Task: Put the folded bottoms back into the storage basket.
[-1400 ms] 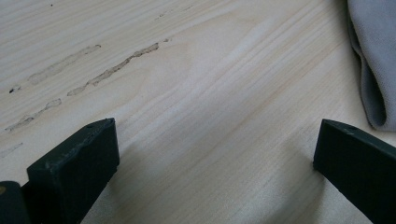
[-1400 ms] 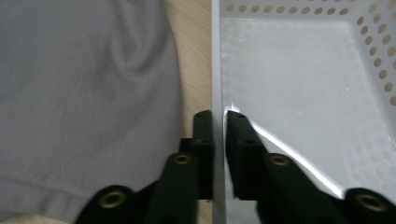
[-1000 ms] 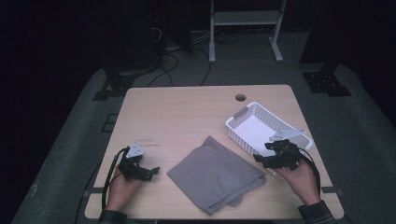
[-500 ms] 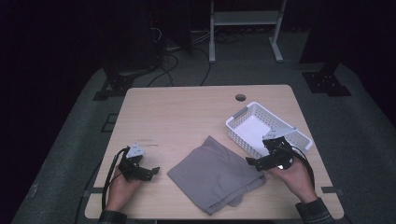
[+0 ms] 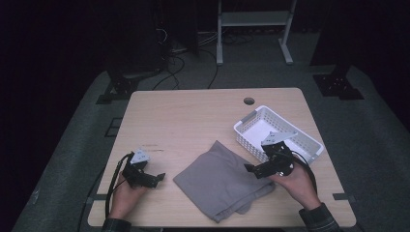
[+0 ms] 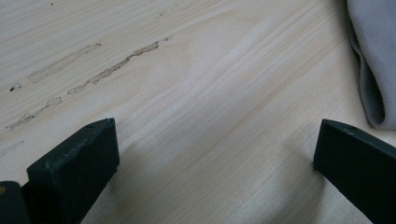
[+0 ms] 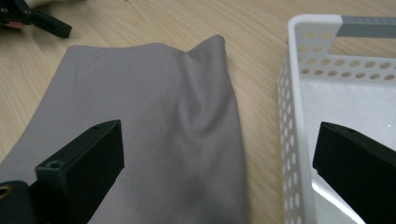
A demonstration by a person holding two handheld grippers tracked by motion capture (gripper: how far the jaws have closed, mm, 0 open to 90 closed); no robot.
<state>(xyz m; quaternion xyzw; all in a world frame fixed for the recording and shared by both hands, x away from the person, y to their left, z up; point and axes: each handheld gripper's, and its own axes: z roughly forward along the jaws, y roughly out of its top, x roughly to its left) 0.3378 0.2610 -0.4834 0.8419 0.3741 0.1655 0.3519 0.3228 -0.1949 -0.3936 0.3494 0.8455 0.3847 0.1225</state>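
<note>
A folded grey cloth (image 5: 222, 180) lies on the near middle of the wooden table (image 5: 193, 121). My right gripper (image 5: 251, 169) hovers at the cloth's right edge, beside the white perforated basket (image 5: 295, 126). Its jaws have just been opening and stand wide apart, holding nothing. In the right gripper view the right gripper (image 7: 219, 154) looks along the cloth (image 7: 154, 116), with the basket (image 7: 336, 93) at the right. My left gripper (image 5: 157, 178) rests open at the near left. In its own view the left gripper (image 6: 215, 154) is over bare wood, short of the cloth's edge (image 6: 373, 56).
The basket is empty and sits at the table's right side. A round cable hole (image 5: 249, 101) is near the far edge. Beyond the table are a dark floor, cables and a white stand (image 5: 251, 29).
My right gripper has moved left from beside the basket to the cloth's right edge, and its jaws have spread wider. The left gripper and the cloth have stayed put.
</note>
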